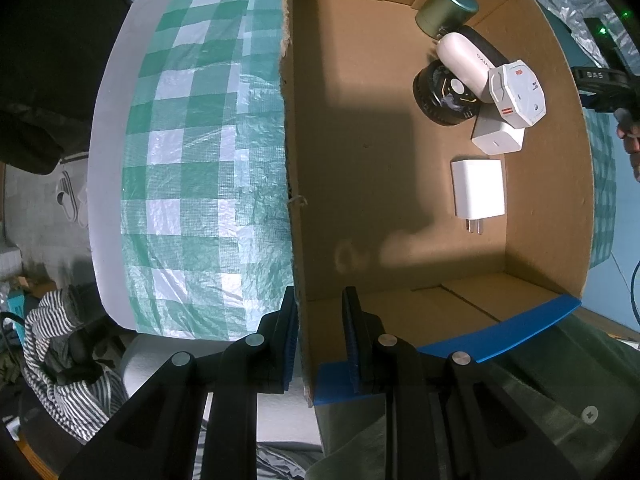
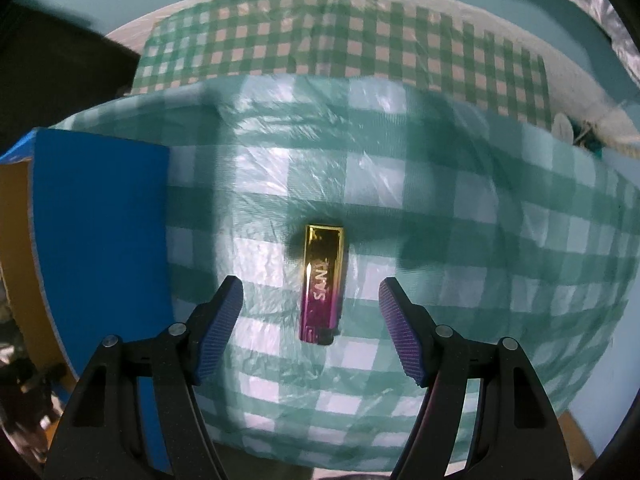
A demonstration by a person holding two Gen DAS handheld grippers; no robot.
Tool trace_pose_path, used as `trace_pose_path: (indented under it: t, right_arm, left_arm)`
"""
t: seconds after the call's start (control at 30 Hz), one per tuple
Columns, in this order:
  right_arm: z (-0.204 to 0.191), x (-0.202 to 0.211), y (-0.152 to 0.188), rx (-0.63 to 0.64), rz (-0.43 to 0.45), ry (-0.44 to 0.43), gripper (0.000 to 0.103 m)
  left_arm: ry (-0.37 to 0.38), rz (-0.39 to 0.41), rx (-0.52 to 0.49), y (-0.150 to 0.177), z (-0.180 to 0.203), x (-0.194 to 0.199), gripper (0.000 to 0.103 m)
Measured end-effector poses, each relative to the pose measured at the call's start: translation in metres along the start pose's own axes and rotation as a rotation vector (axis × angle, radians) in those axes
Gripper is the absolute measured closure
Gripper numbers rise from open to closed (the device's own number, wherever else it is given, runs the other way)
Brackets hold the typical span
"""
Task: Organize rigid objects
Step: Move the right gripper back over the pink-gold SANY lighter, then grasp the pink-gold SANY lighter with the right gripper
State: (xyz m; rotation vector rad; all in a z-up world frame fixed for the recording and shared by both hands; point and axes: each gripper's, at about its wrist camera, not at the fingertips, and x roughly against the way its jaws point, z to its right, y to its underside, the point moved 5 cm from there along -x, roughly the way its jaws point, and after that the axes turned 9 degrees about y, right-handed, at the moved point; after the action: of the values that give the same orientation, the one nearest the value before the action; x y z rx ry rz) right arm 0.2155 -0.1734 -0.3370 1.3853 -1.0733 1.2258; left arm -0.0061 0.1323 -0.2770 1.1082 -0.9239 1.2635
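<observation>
Green-checked plastic cloth (image 1: 192, 168) covers the table. Left gripper (image 1: 320, 344) is clamped nearly shut on the wall of the cardboard box (image 1: 360, 140), steadying it; chargers and a tin already sit inside. Right gripper (image 2: 310, 316) hangs over the lighter (image 2: 323, 284), jaws wide, nothing between the pads yet. Lighter lies flat on the cloth, just right of the box's blue flap (image 2: 100, 240); glossy gold-to-magenta metal, probably slippery. Step looks like pick-up: lower, straddle the narrow sides, close, carry to box.
</observation>
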Motion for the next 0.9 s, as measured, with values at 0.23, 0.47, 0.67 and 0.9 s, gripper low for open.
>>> trace_pose_path:
  t: [0.23, 0.47, 0.67, 0.9]
  right_arm:
    - [0.002, -0.015, 0.001, -0.04, -0.008, 0.015, 0.032]
    - [-0.002, -0.021, 0.0, -0.038, 0.013, 0.048, 0.034]
    - [-0.003, -0.019, 0.002, -0.027, 0.03, 0.084, 0.051]
    - [-0.003, -0.019, 0.006, -0.028, 0.015, 0.086, 0.066]
  left_arm:
    - [0.0, 0.0, 0.0, 0.0, 0.0, 0.0, 0.082]
    - [0.0, -0.004, 0.001, 0.001, -0.002, -0.001, 0.082]
    - [0.001, -0.007, 0.004, 0.0, -0.004, -0.002, 0.082]
    - [0.002, -0.011, -0.002, -0.001, -0.003, -0.005, 0.082]
